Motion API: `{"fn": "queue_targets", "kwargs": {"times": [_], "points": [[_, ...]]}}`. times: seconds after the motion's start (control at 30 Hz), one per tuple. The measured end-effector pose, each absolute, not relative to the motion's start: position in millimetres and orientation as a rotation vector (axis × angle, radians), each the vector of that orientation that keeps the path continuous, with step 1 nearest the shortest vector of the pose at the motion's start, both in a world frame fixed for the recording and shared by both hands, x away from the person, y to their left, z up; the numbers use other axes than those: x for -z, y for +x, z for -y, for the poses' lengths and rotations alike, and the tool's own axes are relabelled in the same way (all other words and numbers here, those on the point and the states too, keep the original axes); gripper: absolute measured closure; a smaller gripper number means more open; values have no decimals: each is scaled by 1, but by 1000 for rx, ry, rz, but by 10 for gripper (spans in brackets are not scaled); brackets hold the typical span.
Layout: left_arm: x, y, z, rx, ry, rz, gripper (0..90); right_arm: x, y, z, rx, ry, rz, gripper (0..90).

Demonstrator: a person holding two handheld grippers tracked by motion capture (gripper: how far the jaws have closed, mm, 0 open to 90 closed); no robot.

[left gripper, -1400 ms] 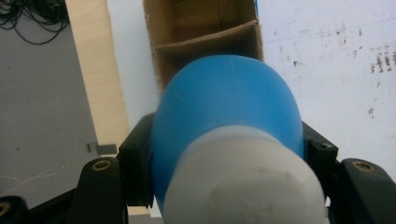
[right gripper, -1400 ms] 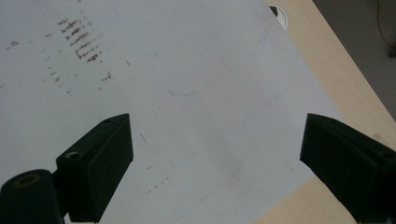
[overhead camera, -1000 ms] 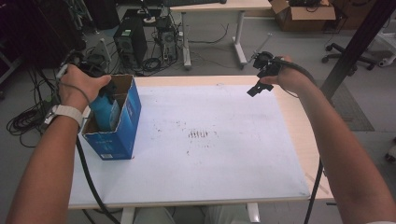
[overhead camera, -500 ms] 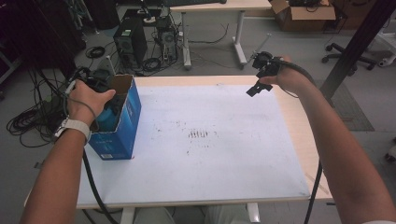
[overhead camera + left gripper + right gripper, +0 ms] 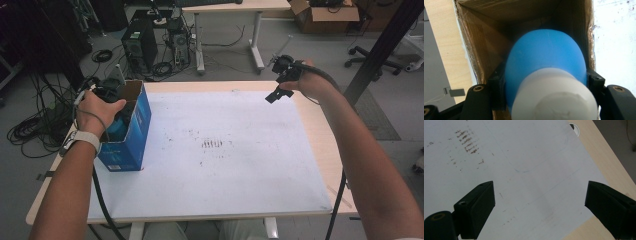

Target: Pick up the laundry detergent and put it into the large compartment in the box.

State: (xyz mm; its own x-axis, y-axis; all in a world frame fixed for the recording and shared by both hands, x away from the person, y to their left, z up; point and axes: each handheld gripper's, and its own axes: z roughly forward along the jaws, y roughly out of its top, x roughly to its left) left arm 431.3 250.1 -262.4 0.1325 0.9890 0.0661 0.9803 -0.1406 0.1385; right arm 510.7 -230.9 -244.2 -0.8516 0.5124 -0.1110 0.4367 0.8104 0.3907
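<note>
Bottle [image 5: 545, 75], blue with a white cap, sits clamped between my left gripper's [image 5: 545, 87] jaws inside the open blue box [image 5: 131, 135], presumably for lifting out, while my right gripper [image 5: 539, 205] waits well apart from the box, jaws spread.

Evenly lit from overhead, bright on the white surface [image 5: 215, 165], with only soft, faint shadows and no harsh glare. Dim and shadowed inside the box [image 5: 489, 50]; white cap [image 5: 554, 100] of the blue bottle [image 5: 544, 52] blurred, too close for focus. Slightly soft overall.
</note>
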Motion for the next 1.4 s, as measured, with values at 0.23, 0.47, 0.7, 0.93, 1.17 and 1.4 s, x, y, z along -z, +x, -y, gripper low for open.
{"fn": "queue_targets", "kwargs": {"times": [0.23,0.47,0.7,0.93,1.17,1.4], "points": [[264,432,-252,-191,2302,-2029,375,250,511,227,-524,729,-2797,92],[280,433,-254,-191,2330,-2041,375,250,512,230,-525,739,-2795,92],[280,436,-258,-172,2311,-2050,374,253,514,232,-520,752,-2796,92],[281,437,-260,-161,2310,-2050,374,256,516,229,-517,746,-2802,92],[281,437,-264,-151,2299,-2050,372,257,516,229,-511,747,-2805,92],[281,437,-266,-135,2284,-2049,338,256,515,229,-513,745,-2805,92]]}}
